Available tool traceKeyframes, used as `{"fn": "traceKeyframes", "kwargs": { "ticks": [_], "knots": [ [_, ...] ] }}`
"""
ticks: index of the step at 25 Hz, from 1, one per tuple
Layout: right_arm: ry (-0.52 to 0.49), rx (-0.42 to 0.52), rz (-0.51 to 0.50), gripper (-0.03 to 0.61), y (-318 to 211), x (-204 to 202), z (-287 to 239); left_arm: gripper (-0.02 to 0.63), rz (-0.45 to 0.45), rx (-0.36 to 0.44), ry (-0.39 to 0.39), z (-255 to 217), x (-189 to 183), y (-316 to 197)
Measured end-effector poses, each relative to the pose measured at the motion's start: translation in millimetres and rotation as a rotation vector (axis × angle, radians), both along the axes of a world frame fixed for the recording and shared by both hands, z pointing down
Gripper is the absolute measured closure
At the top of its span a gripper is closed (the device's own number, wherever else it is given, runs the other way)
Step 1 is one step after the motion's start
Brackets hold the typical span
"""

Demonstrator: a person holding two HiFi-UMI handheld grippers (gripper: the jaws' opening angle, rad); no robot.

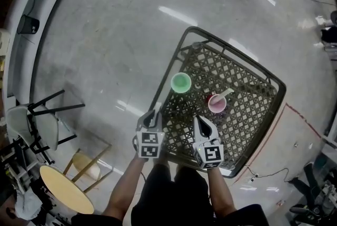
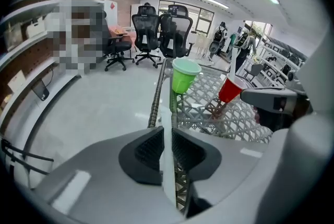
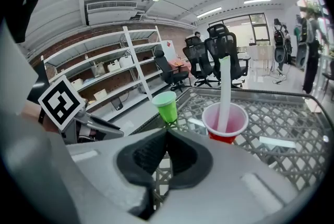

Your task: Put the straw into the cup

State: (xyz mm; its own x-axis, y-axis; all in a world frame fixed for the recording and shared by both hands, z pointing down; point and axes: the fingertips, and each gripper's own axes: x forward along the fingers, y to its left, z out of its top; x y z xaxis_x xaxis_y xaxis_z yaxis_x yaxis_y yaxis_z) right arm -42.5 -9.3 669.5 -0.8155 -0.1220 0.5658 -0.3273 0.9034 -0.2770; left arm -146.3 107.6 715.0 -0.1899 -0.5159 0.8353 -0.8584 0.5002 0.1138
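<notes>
A green cup (image 1: pixel 181 82) and a red cup (image 1: pixel 217 104) stand on the dark lattice table (image 1: pixel 247 130). A white straw (image 1: pixel 223 95) leans in the red cup. My left gripper (image 1: pixel 154 115) hovers at the table's near left edge, shut on another white straw (image 1: pixel 157 109). In the left gripper view that straw (image 2: pixel 166 113) runs between the pads, pointing toward the green cup (image 2: pixel 184 75), with the red cup (image 2: pixel 230 89) to its right. My right gripper (image 1: pixel 202 124) is shut with nothing in it, facing the red cup (image 3: pixel 225 122) and its straw (image 3: pixel 224 87).
A loose white straw (image 3: pixel 276 142) lies on the lattice right of the red cup. Left of the table stand a folded chair (image 1: pixel 42 114) and a round wooden stool (image 1: pixel 66 188). Office chairs (image 2: pixel 159 35) and shelving (image 3: pixel 104 82) lie beyond on the shiny floor.
</notes>
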Motion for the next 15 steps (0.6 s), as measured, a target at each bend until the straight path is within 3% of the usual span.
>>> {"fn": "traceKeyframes", "kwargs": {
  "ticks": [15],
  "knots": [
    [-0.086,0.12,0.004,0.575,-29,2,-56,0.561,0.015,0.293,-0.19,-102,-2,-44]
  ]
}}
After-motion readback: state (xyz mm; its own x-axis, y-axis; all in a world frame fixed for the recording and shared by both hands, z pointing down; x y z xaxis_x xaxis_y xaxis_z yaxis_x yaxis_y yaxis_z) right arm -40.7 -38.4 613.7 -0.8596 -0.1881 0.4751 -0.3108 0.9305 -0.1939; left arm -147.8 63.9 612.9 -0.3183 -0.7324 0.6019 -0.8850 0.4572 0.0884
